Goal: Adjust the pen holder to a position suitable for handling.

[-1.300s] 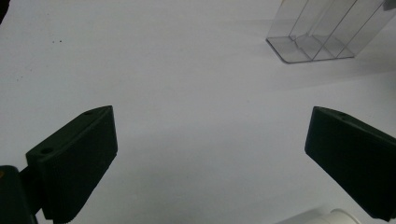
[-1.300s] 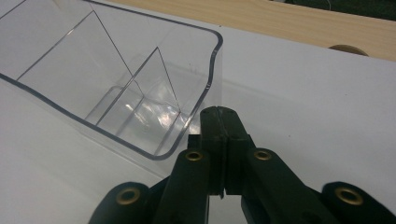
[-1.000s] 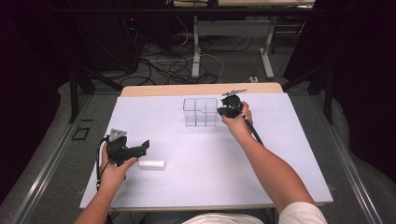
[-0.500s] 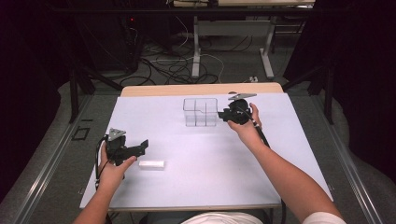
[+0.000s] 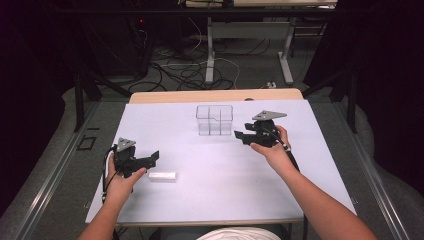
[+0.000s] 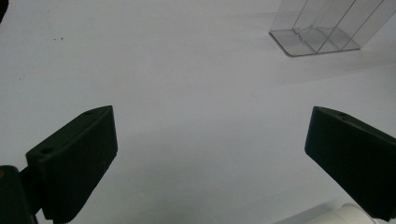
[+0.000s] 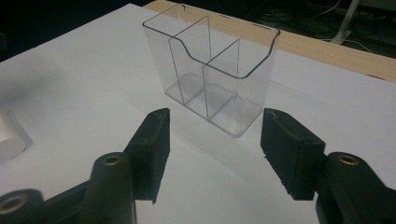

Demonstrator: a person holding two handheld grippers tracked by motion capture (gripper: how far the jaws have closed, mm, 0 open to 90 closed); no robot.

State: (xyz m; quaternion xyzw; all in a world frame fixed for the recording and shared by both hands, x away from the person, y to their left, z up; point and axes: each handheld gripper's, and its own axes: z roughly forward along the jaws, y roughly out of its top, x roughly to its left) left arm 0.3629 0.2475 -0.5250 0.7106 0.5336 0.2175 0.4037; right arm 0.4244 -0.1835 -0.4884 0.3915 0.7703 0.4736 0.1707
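Clear plastic divided box (image 5: 214, 120) mid-table, white cylinder (image 5: 162, 176) near left hand-held gripper (image 5: 152, 158)

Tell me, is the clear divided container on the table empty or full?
Empty. In the right gripper view, the clear divided container stands upright, and its transparent walls show only bare floor in each compartment.

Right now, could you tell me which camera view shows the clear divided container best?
The right gripper view: the clear divided container stands close, whole, its dividers plain. The high view shows it small; the left gripper view catches one bottom corner.
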